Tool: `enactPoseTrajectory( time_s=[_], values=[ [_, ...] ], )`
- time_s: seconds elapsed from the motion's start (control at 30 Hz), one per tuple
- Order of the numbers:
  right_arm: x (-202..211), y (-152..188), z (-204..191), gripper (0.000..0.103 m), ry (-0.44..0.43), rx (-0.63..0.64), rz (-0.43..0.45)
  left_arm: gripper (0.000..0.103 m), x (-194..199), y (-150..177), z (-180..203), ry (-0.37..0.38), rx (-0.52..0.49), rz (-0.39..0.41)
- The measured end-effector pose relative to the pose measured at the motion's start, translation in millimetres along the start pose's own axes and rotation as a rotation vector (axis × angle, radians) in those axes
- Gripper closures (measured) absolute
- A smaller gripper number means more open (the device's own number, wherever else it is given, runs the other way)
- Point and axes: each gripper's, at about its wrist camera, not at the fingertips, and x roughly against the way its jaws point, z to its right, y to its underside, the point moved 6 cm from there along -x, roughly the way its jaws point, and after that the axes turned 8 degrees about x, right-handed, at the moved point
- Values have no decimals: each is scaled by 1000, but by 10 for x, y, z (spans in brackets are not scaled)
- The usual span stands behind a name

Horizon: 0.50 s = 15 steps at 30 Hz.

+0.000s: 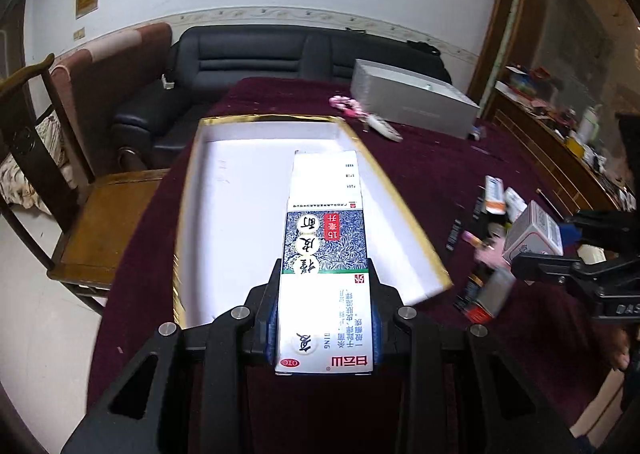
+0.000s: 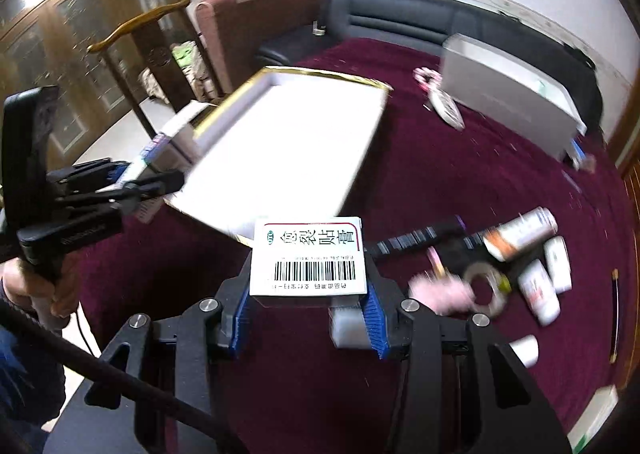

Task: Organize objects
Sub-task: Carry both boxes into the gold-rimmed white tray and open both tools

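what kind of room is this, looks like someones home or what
Most likely a home living room. A dark leather sofa stands against the wall behind the table with the maroon cloth, a carved wooden chair sits beside it, and glass-fronted wooden cabinets line one side.

So there's a blue-and-white box (image 1: 325, 254), tall and narrow with a leafy pattern and Chinese characters, lying lengthwise and pointing away, clamped at its near end and sticking out over the near part of the tray (image 1: 394, 189). The tray is a shallow white thing with a gold rim, sitting on the maroon cloth, nothing resting on its floor as far as I can see. Second one is a small white carton (image 2: 308, 256) with a barcode and bold black characters, held level just near of the tray's (image 2: 362, 157) corner. Right of it, a scatter of white bottles (image 2: 538, 290), tape roll (image 2: 486, 288) and dark strips (image 2: 420, 240).
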Motion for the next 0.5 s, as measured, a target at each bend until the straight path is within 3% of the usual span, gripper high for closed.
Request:
enactPoseTrajectory(
  time_s=[0.3, 0.5],
  values=[
    [-783, -1061, 28, 58, -83, -68, -46, 74, -513, -152, -402, -46, 90, -59],
    [-1529, -1586, 167, 58, -126, -165, -92, 74, -576, -215, -533, -123, 50, -48]
  ],
)
